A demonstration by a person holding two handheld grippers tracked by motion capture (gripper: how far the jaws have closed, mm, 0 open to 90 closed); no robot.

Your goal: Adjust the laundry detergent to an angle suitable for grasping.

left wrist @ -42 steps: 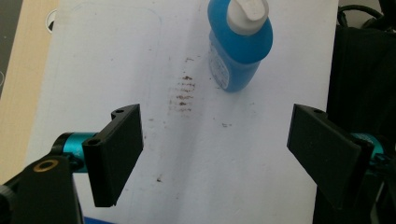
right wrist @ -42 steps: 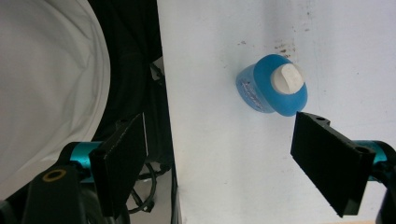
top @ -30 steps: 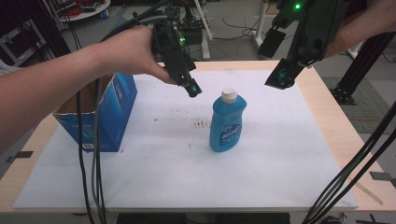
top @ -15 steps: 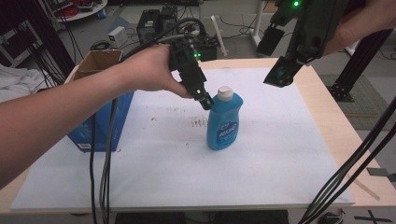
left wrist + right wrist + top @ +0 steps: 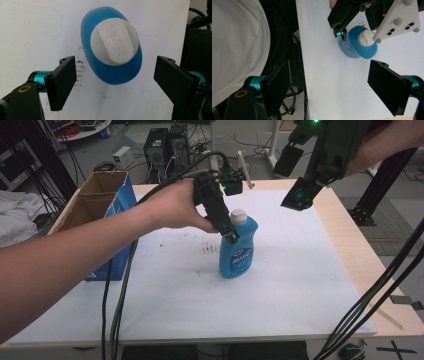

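Note:
A blue dish-soap bottle [image 5: 239, 255] with a white cap [image 5: 239, 215] stands upright near the middle of the white table cover [image 5: 300, 285]. My left gripper [image 5: 231, 236] points down at the bottle's near-left shoulder, just beside the cap. In the left gripper view its jaws stand open to either side of the bottle [image 5: 112, 72], seen from above, and touch nothing. My right gripper [image 5: 298, 196] hangs high over the back right of the table, open and empty. The right gripper view looks down on the bottle [image 5: 355, 50] and the left gripper [image 5: 339, 33].
A blue cardboard box [image 5: 107, 200], open at the top, stands at the table's left edge. Black cables [image 5: 117, 300] trail from my left hand over the front edge. Bare wood [image 5: 360, 255] borders the cover on the right. Computer cases [image 5: 165, 145] sit on the floor behind.
My left gripper has travelled right and down, from the space between box and bottle to just over the bottle's shoulder. The right gripper has stayed where it was.

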